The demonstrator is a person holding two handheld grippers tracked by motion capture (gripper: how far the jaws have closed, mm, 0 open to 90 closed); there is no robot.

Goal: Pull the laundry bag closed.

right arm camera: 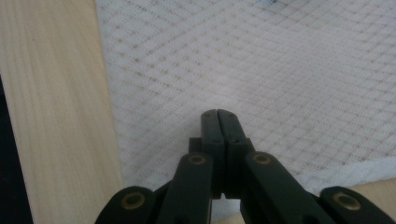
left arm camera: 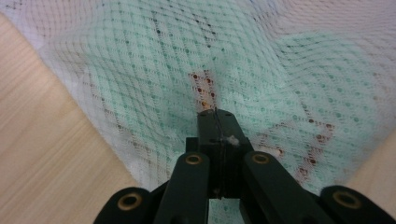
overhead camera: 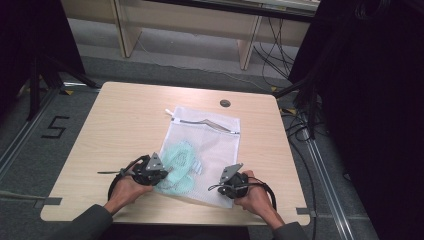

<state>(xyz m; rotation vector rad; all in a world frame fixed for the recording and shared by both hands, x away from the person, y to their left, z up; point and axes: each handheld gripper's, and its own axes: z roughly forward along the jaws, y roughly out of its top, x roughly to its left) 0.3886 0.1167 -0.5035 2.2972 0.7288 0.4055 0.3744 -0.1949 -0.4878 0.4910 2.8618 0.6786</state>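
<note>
In the high view, we see a white mesh laundry bag (overhead camera: pixel 202 150) lying flat on the pale wooden worktop (overhead camera: pixel 125 125), its zippered mouth at the far end, with a mint-green garment (overhead camera: pixel 179 162) bunched inside near the closer left corner. Our left gripper (overhead camera: pixel 161 175) sits at the bag's near left edge, our right gripper (overhead camera: pixel 231 187) at its near right corner. We judge the garment already loaded, while the zip looks partly open, so closing or lifting seems to remain.

In the left gripper view, the jaws stand pressed together over the mesh (left arm camera: pixel 140 70), with the green fabric (left arm camera: pixel 280 84) visible through it; whether netting is pinched between them, we cannot tell.

In the right gripper view, the jaws are likewise closed, resting on empty white netting (right arm camera: pixel 280 93) near the bag's hem, a detail the high view hides.
</note>
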